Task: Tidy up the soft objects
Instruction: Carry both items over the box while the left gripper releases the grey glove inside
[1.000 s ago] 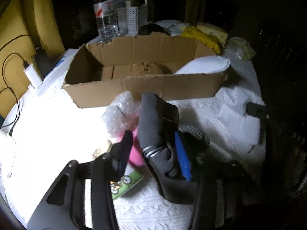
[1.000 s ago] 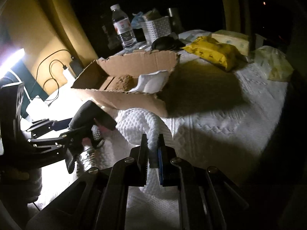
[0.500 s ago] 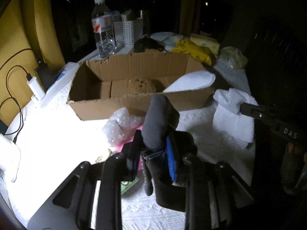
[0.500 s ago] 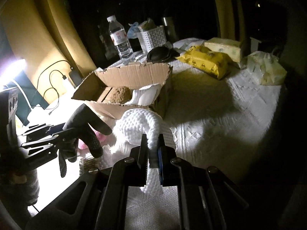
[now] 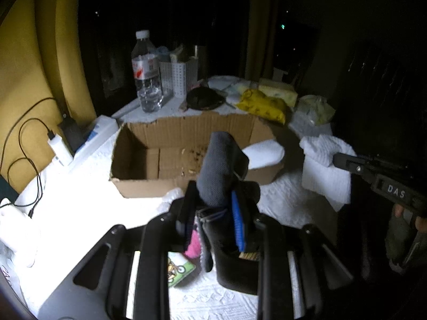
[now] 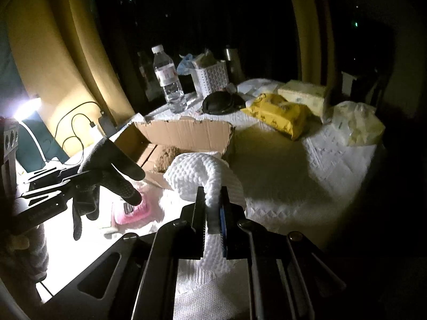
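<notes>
My left gripper (image 5: 210,213) is shut on a dark grey glove (image 5: 217,168) and holds it up above the table, in front of the open cardboard box (image 5: 144,184). The glove's fingers hang down in the right wrist view (image 6: 106,170). My right gripper (image 6: 212,208) is shut on a white waffle-weave cloth (image 6: 197,173) and holds it lifted, just right of the box (image 6: 184,133). The same cloth (image 5: 325,170) shows at the right of the left wrist view. A brown lump (image 6: 166,157) and a white soft item (image 5: 263,152) lie in the box.
A pink item (image 6: 136,210) and bubble wrap lie on the white tablecloth below the glove, beside a cartoon-printed card (image 5: 178,269). A water bottle (image 5: 146,80), a white basket (image 5: 178,74), a black round object (image 6: 220,102), yellow packs (image 6: 280,114) and a charger with cable (image 5: 57,149) stand behind the box.
My left gripper closed on the glove and lifted it up off the table toward the box. My right gripper raised the white cloth higher, still shut on it.
</notes>
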A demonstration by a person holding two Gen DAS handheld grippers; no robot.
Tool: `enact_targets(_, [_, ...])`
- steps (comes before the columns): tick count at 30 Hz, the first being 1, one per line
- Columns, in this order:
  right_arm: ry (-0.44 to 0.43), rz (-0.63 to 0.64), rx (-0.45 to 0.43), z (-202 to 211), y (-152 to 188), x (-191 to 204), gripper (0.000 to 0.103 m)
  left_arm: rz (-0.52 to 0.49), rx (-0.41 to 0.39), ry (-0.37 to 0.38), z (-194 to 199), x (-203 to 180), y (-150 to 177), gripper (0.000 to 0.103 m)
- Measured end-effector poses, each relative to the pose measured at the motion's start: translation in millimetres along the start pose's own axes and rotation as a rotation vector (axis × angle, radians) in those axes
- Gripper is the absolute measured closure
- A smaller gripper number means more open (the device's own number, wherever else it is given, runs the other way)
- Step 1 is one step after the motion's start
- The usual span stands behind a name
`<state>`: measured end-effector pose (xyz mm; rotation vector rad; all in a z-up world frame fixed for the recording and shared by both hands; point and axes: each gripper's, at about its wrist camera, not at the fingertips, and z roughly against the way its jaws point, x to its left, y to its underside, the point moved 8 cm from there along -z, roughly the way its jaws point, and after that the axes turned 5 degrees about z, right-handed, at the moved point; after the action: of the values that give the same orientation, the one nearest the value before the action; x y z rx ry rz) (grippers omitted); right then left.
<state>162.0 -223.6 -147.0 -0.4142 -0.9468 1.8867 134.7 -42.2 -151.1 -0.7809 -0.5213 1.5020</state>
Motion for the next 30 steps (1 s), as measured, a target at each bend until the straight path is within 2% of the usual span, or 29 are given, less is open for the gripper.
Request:
enact_targets(16, [-0.005, 0.053, -0.052, 5.1, -41.2, 11.9, 0.094, 0.0, -0.068, 0.009, 9.5, 8.9, -38.2, 0.078])
enact_targets(30, [-0.045, 0.099, -0.047, -26.1, -74.5, 25.5, 0.094, 0.022, -0.083, 0.006, -8.0, 26.7, -66.8, 0.078])
